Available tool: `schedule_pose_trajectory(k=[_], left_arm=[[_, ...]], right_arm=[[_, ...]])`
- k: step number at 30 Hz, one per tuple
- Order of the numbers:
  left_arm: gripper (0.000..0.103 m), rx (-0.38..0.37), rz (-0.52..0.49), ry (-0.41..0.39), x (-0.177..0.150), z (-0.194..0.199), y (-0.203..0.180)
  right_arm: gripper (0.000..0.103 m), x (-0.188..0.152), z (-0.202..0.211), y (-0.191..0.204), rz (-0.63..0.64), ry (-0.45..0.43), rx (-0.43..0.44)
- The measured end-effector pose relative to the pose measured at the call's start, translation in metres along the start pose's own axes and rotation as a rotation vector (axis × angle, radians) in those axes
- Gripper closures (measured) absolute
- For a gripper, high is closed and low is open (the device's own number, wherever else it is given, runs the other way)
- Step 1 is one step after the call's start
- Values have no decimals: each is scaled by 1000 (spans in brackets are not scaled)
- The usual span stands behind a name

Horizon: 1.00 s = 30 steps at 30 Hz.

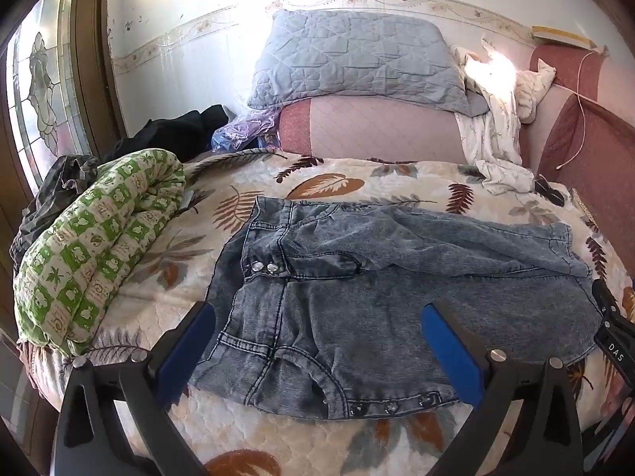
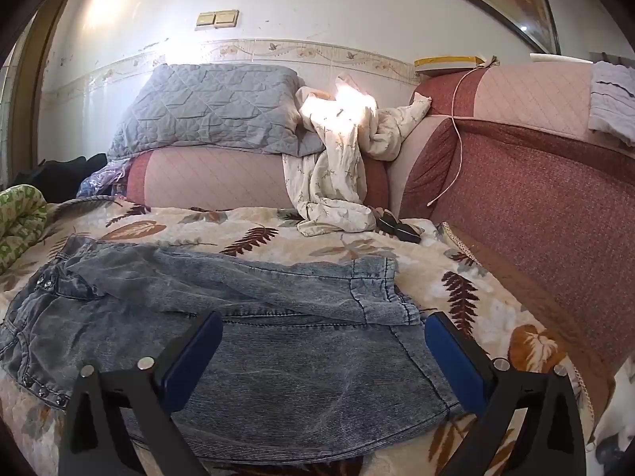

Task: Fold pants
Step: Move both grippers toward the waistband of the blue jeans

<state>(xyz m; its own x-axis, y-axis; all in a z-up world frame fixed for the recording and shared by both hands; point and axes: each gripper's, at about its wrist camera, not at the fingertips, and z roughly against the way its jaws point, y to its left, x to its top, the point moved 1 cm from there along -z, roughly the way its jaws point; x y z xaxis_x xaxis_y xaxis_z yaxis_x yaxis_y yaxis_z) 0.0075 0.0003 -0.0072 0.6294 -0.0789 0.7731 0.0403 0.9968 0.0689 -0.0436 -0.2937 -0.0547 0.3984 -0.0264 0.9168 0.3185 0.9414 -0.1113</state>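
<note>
Grey-blue denim pants [image 1: 377, 301] lie folded across the leaf-print bedspread [image 1: 325, 182], waistband and metal buttons at the left, leg ends at the right. My left gripper [image 1: 317, 337] is open and empty, hovering just above the waist end with its blue pads spread wide. My right gripper [image 2: 323, 353] is open and empty above the leg end of the pants [image 2: 246, 317]. The right gripper's black tip [image 1: 611, 329] shows at the right edge of the left wrist view.
A rolled green-and-white quilt [image 1: 95, 246] lies at the left. A grey quilted pillow [image 1: 357, 59] and a white floral cloth [image 2: 341, 166] rest on the pink headboard cushions [image 2: 535, 182]. Dark clothes [image 1: 174, 135] are piled at the back left.
</note>
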Motion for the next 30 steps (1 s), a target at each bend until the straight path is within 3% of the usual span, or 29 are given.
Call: schedule_pose_trajectory(k=[18,30], left_arm=[[0,-3,-11,-11,-3,-13,2],[0,0,8,57,-7,-44,10]], right_arm=[[0,0,-4,2,10,8,5],[0,-4,-13,7,48,55,0]])
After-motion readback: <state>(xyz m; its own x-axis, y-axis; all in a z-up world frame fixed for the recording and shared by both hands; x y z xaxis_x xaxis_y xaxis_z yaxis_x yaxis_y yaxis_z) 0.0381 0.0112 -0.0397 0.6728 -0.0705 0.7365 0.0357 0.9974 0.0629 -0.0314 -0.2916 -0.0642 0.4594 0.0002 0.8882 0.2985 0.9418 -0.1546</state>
